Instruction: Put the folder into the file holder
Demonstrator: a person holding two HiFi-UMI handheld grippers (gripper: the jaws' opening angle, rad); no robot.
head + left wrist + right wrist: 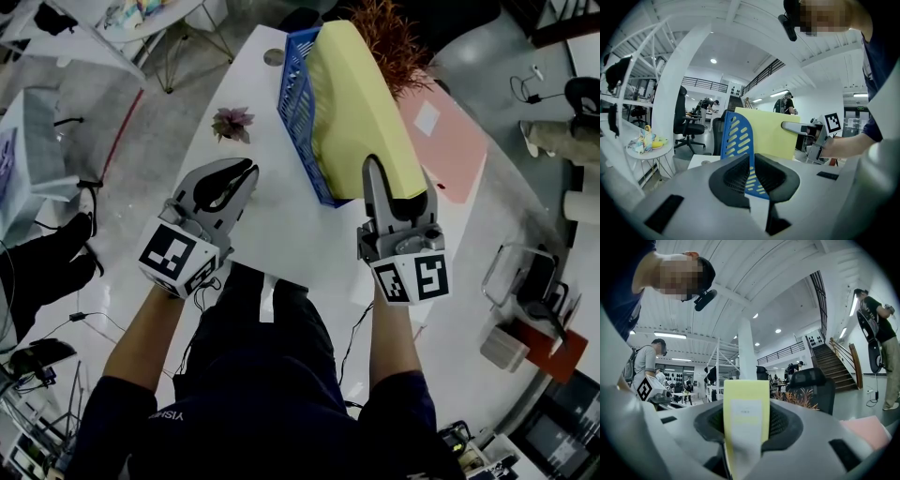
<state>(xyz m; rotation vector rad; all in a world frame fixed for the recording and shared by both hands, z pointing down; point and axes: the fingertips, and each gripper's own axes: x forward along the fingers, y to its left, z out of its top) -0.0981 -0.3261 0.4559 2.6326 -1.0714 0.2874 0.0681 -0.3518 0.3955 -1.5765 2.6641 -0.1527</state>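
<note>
A thick yellow folder [356,112] leans inside the blue slotted file holder [295,103] at the far side of the white table [281,234]. Its near end sticks out past the holder's front edge. My right gripper [396,183] is shut on that near end; in the right gripper view the folder's spine [746,437] fills the gap between both pads. My left gripper [246,171] hovers left of the holder with its jaws together and nothing in them. From the left gripper view [753,157] I see the holder [738,136], the folder [768,136] and the right gripper [801,127] beyond.
A small potted plant [232,122] sits on the table left of the holder, and a reddish plant [389,37] stands behind it. A pink sheet [450,141] lies right of the folder. Clear bins [525,272] are on the floor to the right.
</note>
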